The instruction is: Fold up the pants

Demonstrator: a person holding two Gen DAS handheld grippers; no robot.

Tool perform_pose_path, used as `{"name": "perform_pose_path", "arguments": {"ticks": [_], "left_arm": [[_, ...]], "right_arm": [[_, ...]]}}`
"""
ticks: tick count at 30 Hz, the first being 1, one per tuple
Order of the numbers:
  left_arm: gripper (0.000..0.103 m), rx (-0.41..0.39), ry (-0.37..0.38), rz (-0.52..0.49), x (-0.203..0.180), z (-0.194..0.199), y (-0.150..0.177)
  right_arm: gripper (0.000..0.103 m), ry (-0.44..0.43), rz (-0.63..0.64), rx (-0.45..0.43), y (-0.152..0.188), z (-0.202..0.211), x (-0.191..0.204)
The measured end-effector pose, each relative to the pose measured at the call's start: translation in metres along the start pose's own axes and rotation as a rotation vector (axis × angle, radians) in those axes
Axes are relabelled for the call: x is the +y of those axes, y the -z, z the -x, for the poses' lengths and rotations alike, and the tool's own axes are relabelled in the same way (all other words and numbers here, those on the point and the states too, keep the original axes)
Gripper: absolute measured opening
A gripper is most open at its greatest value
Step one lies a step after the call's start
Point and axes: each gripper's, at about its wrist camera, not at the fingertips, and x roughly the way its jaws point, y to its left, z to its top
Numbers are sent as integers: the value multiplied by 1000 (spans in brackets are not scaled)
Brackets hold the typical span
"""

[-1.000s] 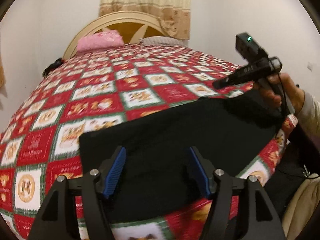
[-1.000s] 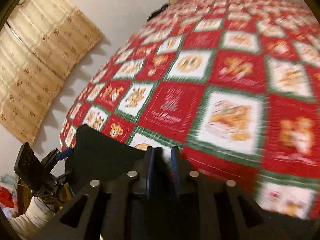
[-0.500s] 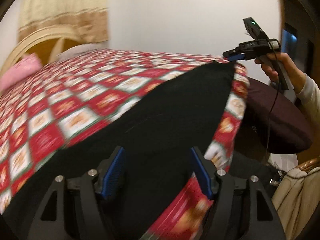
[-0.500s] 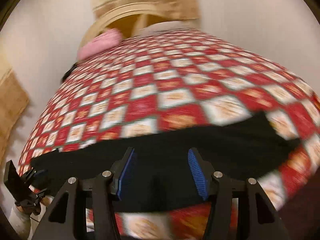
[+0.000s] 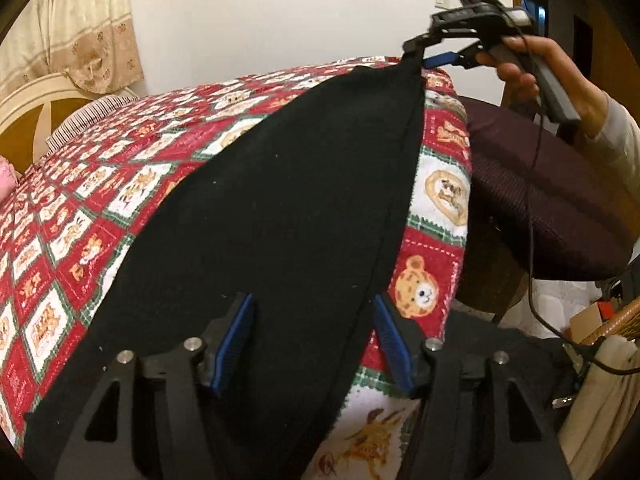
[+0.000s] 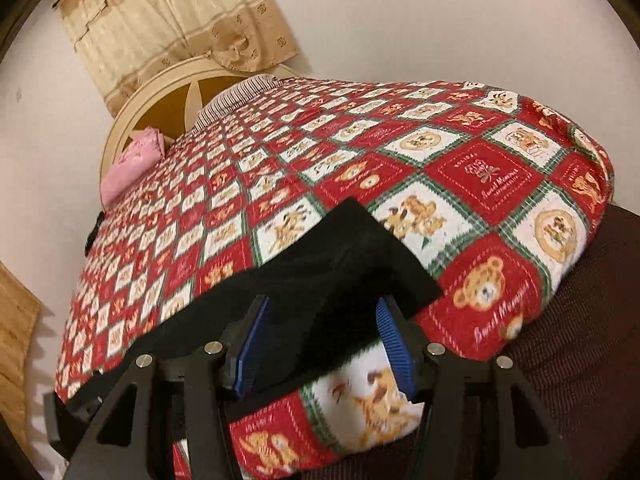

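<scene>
black knit pants [image 5: 280, 208]: flat on red patchwork bedspread [image 6: 480, 176] | left gripper [image 5: 312, 340]: jaws just narrowing, apart, gripping nothing | right gripper [image 6: 324, 344]: jaws parted, empty

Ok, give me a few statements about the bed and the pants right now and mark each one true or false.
1. The black pants lie on a red patchwork quilt with teddy bears. True.
2. The curtain is blue. False: the curtain above the headboard is beige with a pale pattern.
3. A pink pillow sits at the headboard end. True.
4. The pants have slid off onto the floor. False: they lie spread out on the quilt, along its near edge.
</scene>
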Motion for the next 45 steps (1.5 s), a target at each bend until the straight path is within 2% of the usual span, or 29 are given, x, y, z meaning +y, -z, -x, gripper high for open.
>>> {"name": "perform_pose_path", "arguments": {"ticks": [2,3,4,5,6,7,12,16,19,21,23,24,27,29,34,36,38,41,45], "left_arm": [[57,6,-9,1,0,2,0],[50,8,-12,7,1,3,-1],[39,9,-11,17,3,4,-1],[33,11,-10,31,6,4,-2],[23,9,3,52,9,7,-2],[12,4,32,77,13,9,-2],[11,11,63,129,22,3,-6],[11,-21,69,151,25,13,-8],[11,-46,84,155,25,18,-9],[11,-49,95,140,21,19,-7],[11,-37,108,128,16,15,-4],[11,-29,114,129,16,12,-2],[11,-1,135,132,16,3,2],[11,4,143,120,15,2,1],[11,14,148,104,15,3,0],[11,12,148,108,14,3,1],[11,11,150,110,14,3,1],[11,13,151,106,13,4,2],[11,15,142,96,12,4,0]], "right_arm": [[56,16,-10,-10,-8,-7,-5],[54,30,-18,-9,-11,-12,-7],[48,42,-34,-7,-14,-16,-11],[23,39,-42,-6,-17,-20,-13],[14,33,-39,-2,-17,-21,-13],[14,27,-32,-5,-19,-23,-11],[10,12,32,-31,-31,-24,8],[10,-32,99,-81,-60,-16,33],[10,-110,144,-161,-79,4,51],[10,-147,165,-200,-83,13,55],[10,-142,200,-241,-73,18,45],[10,-134,200,-234,-68,16,39],[11,-75,140,-117,-39,-10,-5],[19,-24,106,-83,-24,-19,-27],[34,-29,53,-119,-9,-2,-49],[47,-24,47,-146,-11,7,-53],[47,-38,19,-173,-16,17,-58],[47,-42,22,-167,-32,22,-57],[47,-22,100,-42,-51,-8,-38]]}}
